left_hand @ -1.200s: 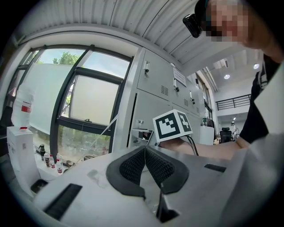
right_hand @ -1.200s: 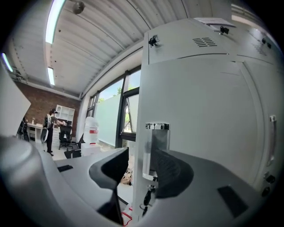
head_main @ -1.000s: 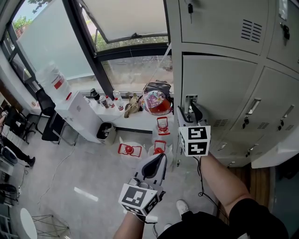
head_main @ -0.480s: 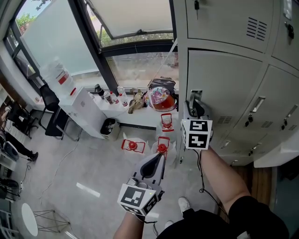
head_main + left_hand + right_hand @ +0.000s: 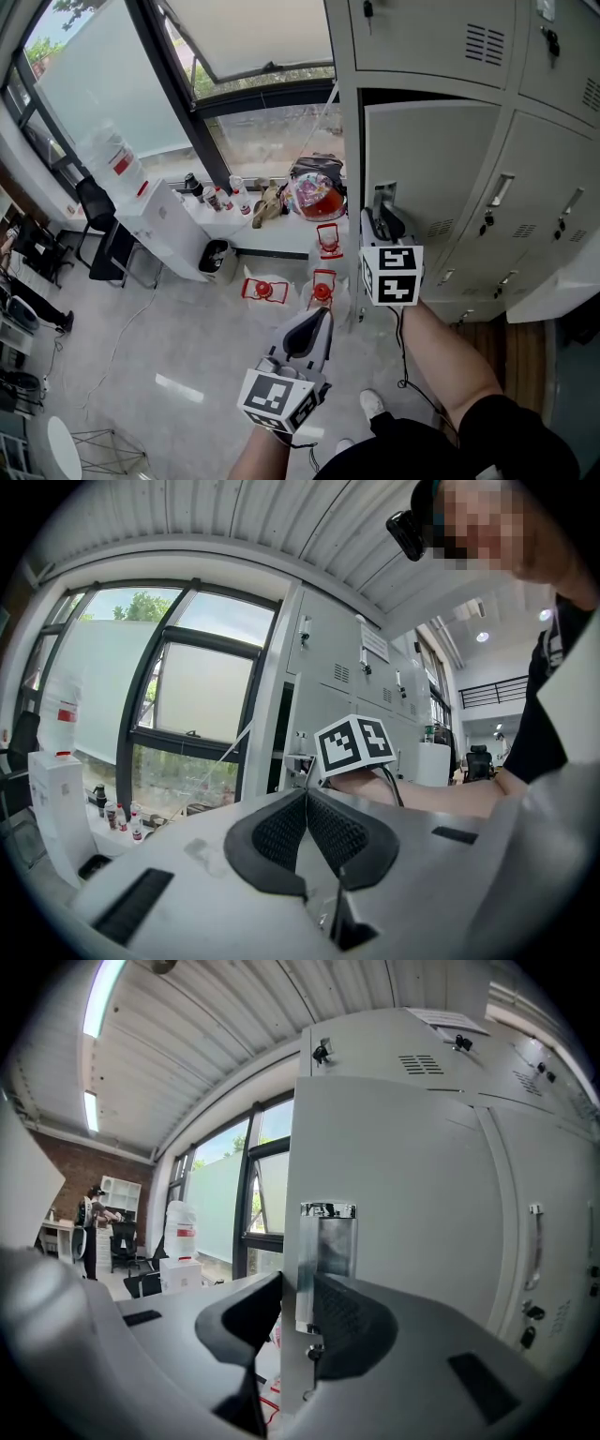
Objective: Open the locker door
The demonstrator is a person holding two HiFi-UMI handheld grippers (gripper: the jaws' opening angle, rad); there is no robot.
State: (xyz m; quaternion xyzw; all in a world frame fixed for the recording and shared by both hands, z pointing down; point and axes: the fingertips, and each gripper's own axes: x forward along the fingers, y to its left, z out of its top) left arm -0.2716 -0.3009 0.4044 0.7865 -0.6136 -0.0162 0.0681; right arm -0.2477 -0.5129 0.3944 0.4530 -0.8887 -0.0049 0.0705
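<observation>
Since the earlier frames the locker door has come away from its frame, with a dark gap now showing along its top edge, and the right gripper has just been closing its jaws with the door's handle between them. Item one, locker door: grey metal, lower tier, slightly ajar, hinged on the side away from the handle. Item two, handle: bright chrome plate set at the door's left edge, upright. Item three, right gripper: clamped on the locker door at the handle, one jaw behind the door's free edge and the other on its front face against the chrome plate; its marker cube sits just below the handle in the head view. Item four, left gripper: well left of and below the locker door, over the floor, touching nothing; in its own view the two black pads meet at the tips with nothing between them. Item five, upper locker: directly above the locker door, closed. Item six, neighbouring lockers: to the door's right, closed. Item seven, bag and bottles: on a low white ledge left of the locker door, under the window.
</observation>
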